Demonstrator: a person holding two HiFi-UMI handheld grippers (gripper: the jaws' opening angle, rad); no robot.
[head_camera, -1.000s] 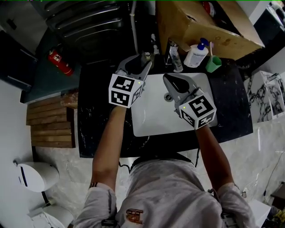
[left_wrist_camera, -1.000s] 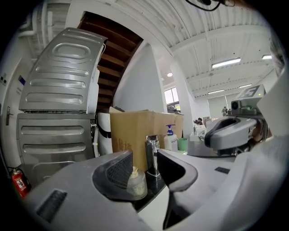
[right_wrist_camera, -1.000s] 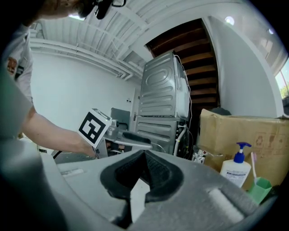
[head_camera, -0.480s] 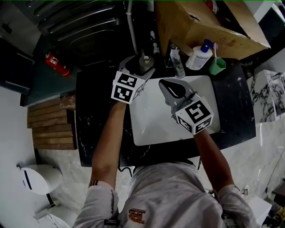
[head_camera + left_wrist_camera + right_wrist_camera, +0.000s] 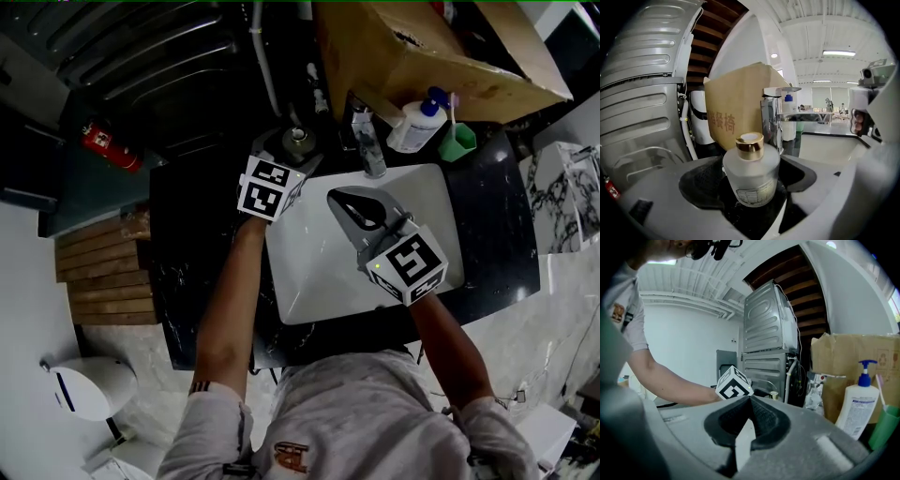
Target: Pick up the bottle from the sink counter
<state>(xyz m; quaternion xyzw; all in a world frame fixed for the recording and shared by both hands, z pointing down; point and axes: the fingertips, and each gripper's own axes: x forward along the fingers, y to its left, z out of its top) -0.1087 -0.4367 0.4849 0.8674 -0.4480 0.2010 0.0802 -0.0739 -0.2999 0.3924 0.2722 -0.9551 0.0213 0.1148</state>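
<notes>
A small frosted bottle point(image 5: 751, 177) with a gold cap stands upright on the black counter point(image 5: 202, 234), left of the faucet point(image 5: 371, 155). My left gripper point(image 5: 298, 150) is open around it. Its jaws have just been opening, and the bottle point(image 5: 299, 138) stands between them with a gap on each side. My right gripper point(image 5: 335, 198) hovers over the white sink point(image 5: 319, 272), shut with nothing in it; the right gripper view shows its tips point(image 5: 750, 398) meeting.
Behind the sink stand a white pump bottle point(image 5: 412, 122), a green cup point(image 5: 457, 141) and a big cardboard box point(image 5: 422, 47). A steel appliance point(image 5: 642, 93) rises behind the counter on the left. A red fire extinguisher point(image 5: 103, 145) lies further left.
My left gripper has sunk toward the counter and its jaws have spread wide around the bottle. The right gripper has dropped a little over the sink.
</notes>
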